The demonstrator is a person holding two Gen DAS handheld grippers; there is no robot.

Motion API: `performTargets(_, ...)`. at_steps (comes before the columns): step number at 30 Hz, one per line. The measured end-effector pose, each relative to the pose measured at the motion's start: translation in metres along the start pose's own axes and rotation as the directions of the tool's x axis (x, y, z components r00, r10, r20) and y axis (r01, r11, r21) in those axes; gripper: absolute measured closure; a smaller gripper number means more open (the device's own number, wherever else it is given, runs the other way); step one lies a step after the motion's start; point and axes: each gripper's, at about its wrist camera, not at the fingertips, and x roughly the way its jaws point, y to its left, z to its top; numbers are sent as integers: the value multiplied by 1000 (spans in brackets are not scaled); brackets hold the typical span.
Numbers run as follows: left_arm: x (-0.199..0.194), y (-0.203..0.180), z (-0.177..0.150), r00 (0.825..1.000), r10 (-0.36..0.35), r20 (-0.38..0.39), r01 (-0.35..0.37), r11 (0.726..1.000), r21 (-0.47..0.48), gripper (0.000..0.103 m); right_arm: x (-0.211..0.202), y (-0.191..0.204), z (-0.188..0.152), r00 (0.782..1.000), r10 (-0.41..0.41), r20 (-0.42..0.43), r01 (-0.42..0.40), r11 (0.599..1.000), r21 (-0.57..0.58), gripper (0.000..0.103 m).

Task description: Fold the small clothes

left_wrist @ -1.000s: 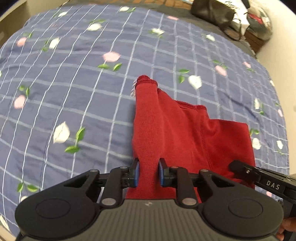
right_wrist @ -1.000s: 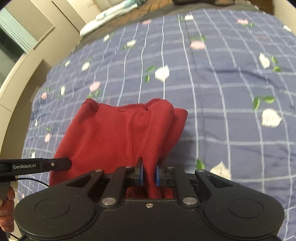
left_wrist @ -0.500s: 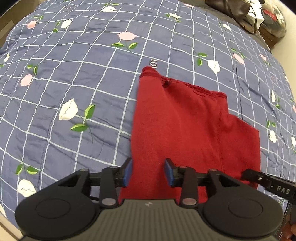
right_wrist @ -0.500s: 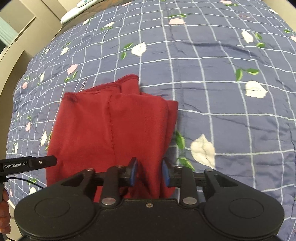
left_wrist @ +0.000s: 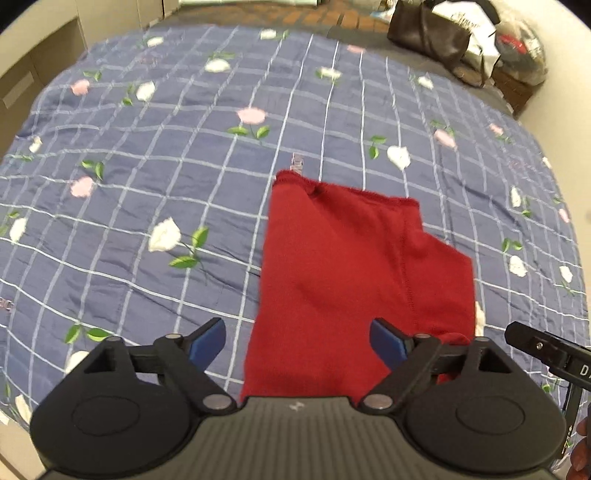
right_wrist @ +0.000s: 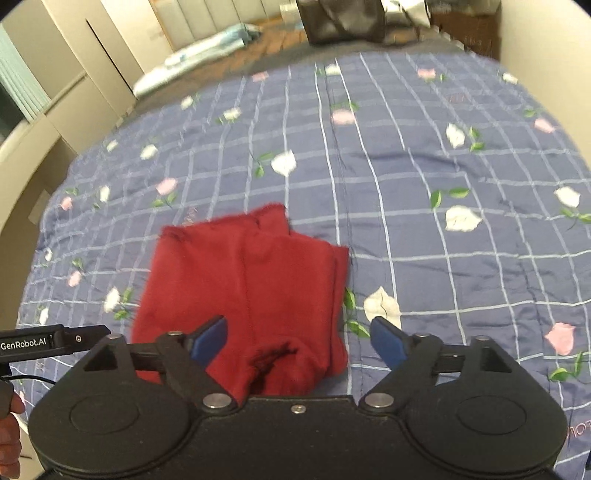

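Under both claws, garment's near edge

- The folded garment lies flat on the bed, at 12 o'clock from the left hand-held gripper, which hangs spread wide above its near edge.
- In the right wrist view the garment sits at 11 o'clock from the right hand-held gripper, also spread wide.
- A bag stands beyond the bed's far edge, at 1 o'clock.
- Cabinets stand past the bed at 10 o'clock.
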Motion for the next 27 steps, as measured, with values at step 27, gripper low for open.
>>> performTargets(27,-187,43,-171,909,-6,416,-43,993,109,0,-207,52,-175,954,31,299,5,993,-120,1)
